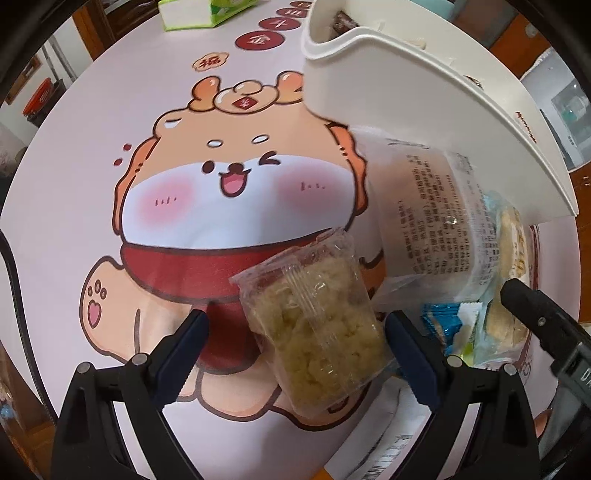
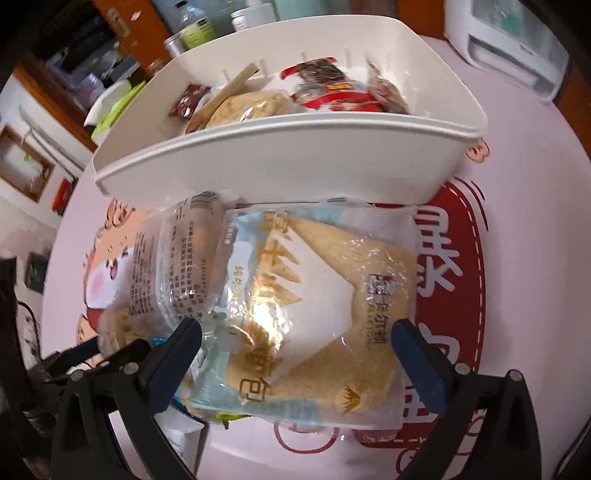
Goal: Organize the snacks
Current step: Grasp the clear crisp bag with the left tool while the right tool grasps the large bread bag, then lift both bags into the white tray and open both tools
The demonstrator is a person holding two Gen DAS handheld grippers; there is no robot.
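My left gripper (image 1: 295, 328) is open over the cartoon tablecloth, its fingers either side of a clear pack of yellow crumbly snack (image 1: 314, 332) lying on the table, not touching it. A white-printed bread pack (image 1: 424, 210) lies beyond it, against the white plastic basket (image 1: 406, 92). My right gripper (image 2: 297, 343) is open around a large pale-blue bread pack (image 2: 314, 306) lying in front of the basket (image 2: 280, 158), which holds several wrapped snacks. The white-printed pack (image 2: 177, 258) lies to its left.
A small blue packet (image 1: 443, 325) and other wrappers lie beside the bread packs. A green-and-white tissue box (image 1: 199, 13) stands at the table's far side. A white appliance (image 2: 506, 40) stands at the far right, with bottles and jars behind the basket.
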